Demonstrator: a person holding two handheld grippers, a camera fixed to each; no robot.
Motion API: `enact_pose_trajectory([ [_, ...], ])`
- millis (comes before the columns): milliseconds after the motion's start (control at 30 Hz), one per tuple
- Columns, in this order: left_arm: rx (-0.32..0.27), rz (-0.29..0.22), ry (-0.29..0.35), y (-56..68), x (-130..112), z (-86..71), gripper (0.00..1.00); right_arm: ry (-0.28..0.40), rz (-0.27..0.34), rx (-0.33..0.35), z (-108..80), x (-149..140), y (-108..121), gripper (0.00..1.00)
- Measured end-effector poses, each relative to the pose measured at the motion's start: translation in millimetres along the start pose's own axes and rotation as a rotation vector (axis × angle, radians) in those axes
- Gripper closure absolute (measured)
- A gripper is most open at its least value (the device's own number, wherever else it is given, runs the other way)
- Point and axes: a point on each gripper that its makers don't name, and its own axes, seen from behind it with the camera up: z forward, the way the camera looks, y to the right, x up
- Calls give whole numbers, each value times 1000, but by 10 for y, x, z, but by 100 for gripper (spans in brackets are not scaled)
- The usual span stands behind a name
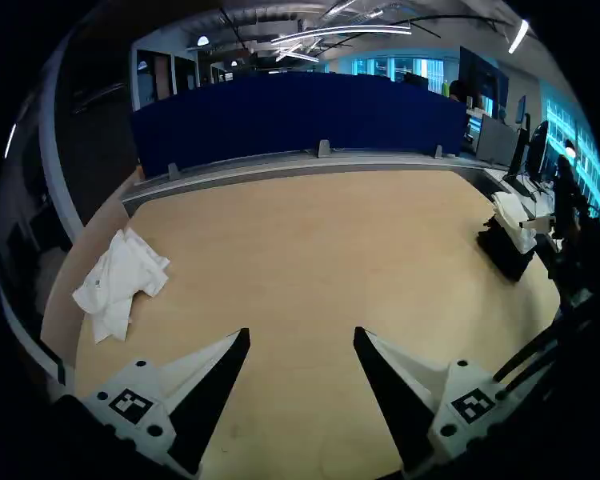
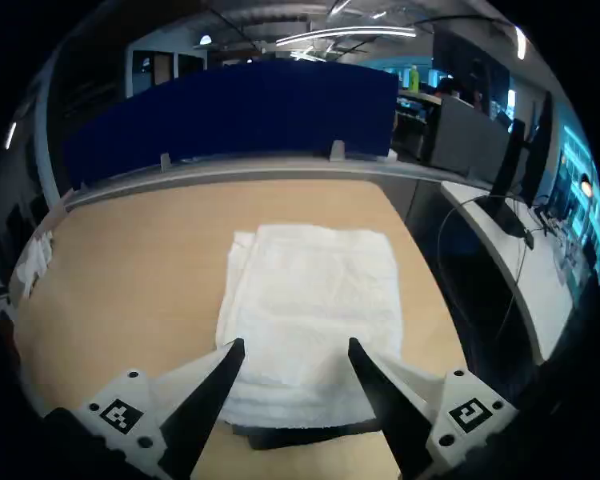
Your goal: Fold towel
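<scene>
Spread wide, the right gripper [image 2: 294, 342] is hovering at the near edge of the folded towel [image 2: 312, 288], which is lying straight ahead on the table [image 2: 140, 264], long axis running away, while the left gripper [image 1: 301, 331], equally released, is aiming elsewhere, seemingly farther off.

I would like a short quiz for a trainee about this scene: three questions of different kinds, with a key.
1. True or false: the left gripper is shut on the crumpled white cloth.
2. In the right gripper view, the white towel lies: A) crumpled, B) folded flat, C) rolled up.
3. Fill in: the right gripper is ____ (open or shut).
Key: 1 false; 2 B; 3 open.
</scene>
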Motion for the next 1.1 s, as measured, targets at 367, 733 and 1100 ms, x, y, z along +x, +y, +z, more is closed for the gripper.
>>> enact_pose_trajectory([
  [367,4,3,-3,-23,27,41,4,-49,-16,15,25,-341,15,0],
  [733,5,2,-5,7,56,97,4,104,3,10,-51,507,59,0],
  [1100,39,-16,-5,-60,41,44,4,63,17,18,450,691,105,0],
])
